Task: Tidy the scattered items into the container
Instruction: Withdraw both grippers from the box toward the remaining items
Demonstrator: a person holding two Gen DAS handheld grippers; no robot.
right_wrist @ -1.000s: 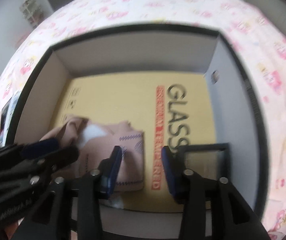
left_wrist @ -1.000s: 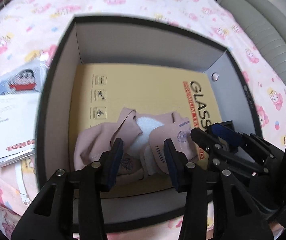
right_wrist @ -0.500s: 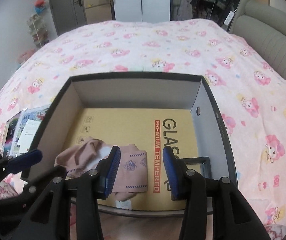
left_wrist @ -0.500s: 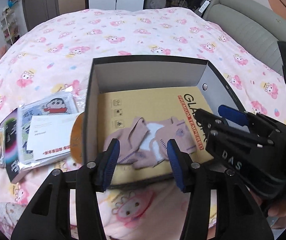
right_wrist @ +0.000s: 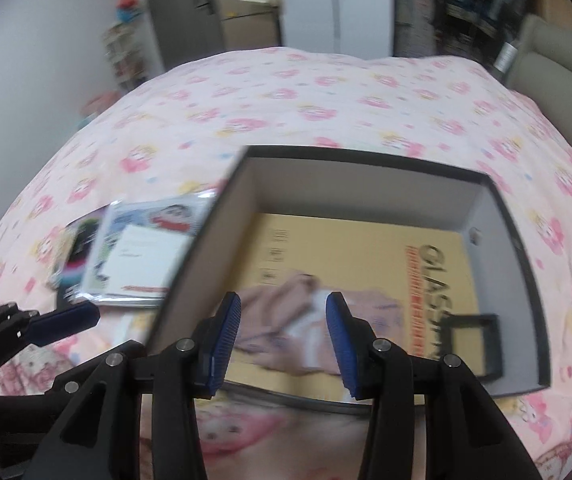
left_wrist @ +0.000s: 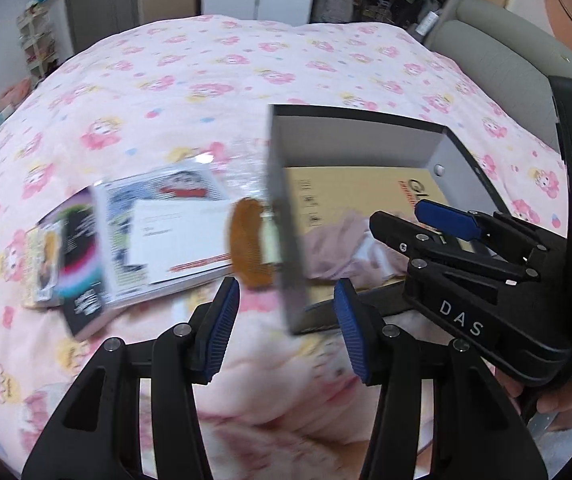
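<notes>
A black box (right_wrist: 526,264) sits on the pink bedspread with a tan "GLASS" package (right_wrist: 366,248) flat on its floor. Pink socks (right_wrist: 286,320) and a small black frame (right_wrist: 474,344) lie on that package. Left of the box lies a stack of flat packets (left_wrist: 157,232) and an orange comb (left_wrist: 249,252) leaning by the box wall (left_wrist: 286,240). My left gripper (left_wrist: 286,328) hangs open and empty above the bedspread near the box's front left corner. My right gripper (right_wrist: 281,344) is open and empty over the box's near edge; it also shows in the left wrist view (left_wrist: 406,232).
The pink cartoon-print bedspread (left_wrist: 205,80) spreads all round the box. A grey padded headboard (left_wrist: 498,48) runs along the right. Cupboards and a doorway (right_wrist: 245,0) stand beyond the bed's far end. A hand (left_wrist: 546,412) holds the right gripper's handle.
Both grippers have risen and drawn back out of the box, leaving the pink socks lying inside. The left gripper has swung left toward the packets and comb.
</notes>
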